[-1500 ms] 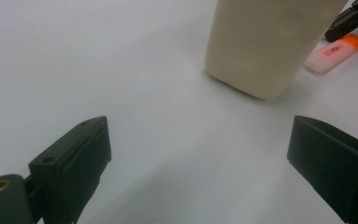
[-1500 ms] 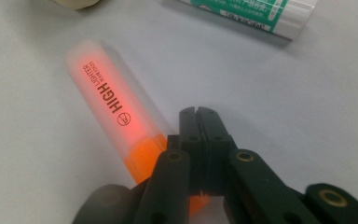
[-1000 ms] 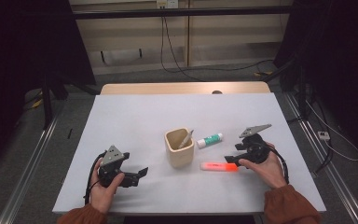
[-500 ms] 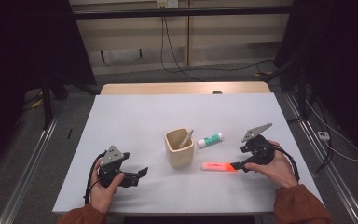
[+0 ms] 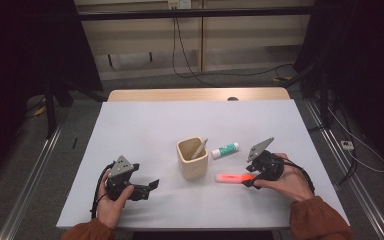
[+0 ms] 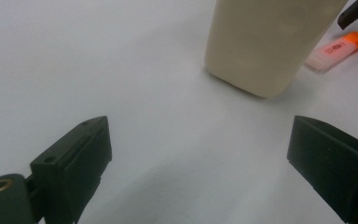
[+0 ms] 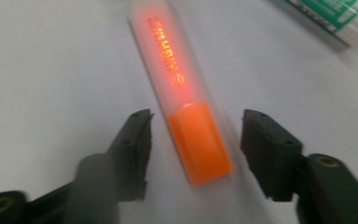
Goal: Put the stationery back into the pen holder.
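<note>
The orange highlighter (image 7: 186, 112) lies flat on the white bench (image 5: 145, 125), just right of the beige cup (image 5: 192, 159); the right gripper (image 7: 196, 149) straddles its capped end, jaws just closing, pads not yet touching (a gap shows each side); the left gripper (image 6: 200, 168) rests wide open, holding nothing

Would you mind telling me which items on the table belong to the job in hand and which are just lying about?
In the job: orange highlighter, lying between the closing jaws of the right gripper; possibly the beige cup nearby.

Lying about: green-labelled tube, stick in the cup, idle left gripper.
</note>
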A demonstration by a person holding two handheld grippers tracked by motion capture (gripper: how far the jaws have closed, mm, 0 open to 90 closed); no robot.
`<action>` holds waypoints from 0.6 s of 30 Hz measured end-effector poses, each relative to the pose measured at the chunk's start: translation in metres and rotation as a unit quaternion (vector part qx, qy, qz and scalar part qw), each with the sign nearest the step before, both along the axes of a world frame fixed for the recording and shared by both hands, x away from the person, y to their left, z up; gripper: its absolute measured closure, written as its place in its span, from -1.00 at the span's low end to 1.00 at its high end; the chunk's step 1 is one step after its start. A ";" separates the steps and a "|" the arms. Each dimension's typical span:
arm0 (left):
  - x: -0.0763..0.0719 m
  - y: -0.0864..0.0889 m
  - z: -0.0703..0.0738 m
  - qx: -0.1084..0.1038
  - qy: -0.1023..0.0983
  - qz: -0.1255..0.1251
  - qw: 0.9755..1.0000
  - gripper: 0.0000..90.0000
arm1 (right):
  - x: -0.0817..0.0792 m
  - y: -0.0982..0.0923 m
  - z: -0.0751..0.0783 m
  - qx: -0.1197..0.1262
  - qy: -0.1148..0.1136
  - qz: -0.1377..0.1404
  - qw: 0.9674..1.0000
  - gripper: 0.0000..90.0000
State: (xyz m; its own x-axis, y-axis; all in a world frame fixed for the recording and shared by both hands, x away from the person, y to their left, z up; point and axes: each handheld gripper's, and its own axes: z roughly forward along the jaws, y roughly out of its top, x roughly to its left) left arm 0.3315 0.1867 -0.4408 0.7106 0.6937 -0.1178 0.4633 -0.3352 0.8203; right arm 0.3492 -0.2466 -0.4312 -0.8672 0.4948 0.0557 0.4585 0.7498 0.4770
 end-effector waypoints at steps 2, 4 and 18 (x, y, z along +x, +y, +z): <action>0.000 0.000 0.000 0.000 0.001 0.000 1.000 -0.86 | 0.000 0.002 -0.001 -0.007 -0.006 0.004 1.000 0.01; 0.000 0.000 0.000 0.000 0.001 0.000 1.000 -0.86 | 0.000 0.005 -0.002 -0.010 -0.002 0.015 1.000 0.05; 0.001 0.000 0.000 0.002 0.002 -0.004 1.000 -0.86 | 0.004 0.012 -0.007 -0.024 -0.004 0.044 0.999 0.32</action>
State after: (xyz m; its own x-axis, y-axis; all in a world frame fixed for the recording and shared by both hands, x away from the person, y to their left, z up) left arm 0.3322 0.1863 -0.4411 0.7162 0.6879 -0.1179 0.4629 -0.3418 0.8178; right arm 0.3531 -0.2349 -0.4383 -0.9080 0.4181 0.0275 0.3859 0.8091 0.4432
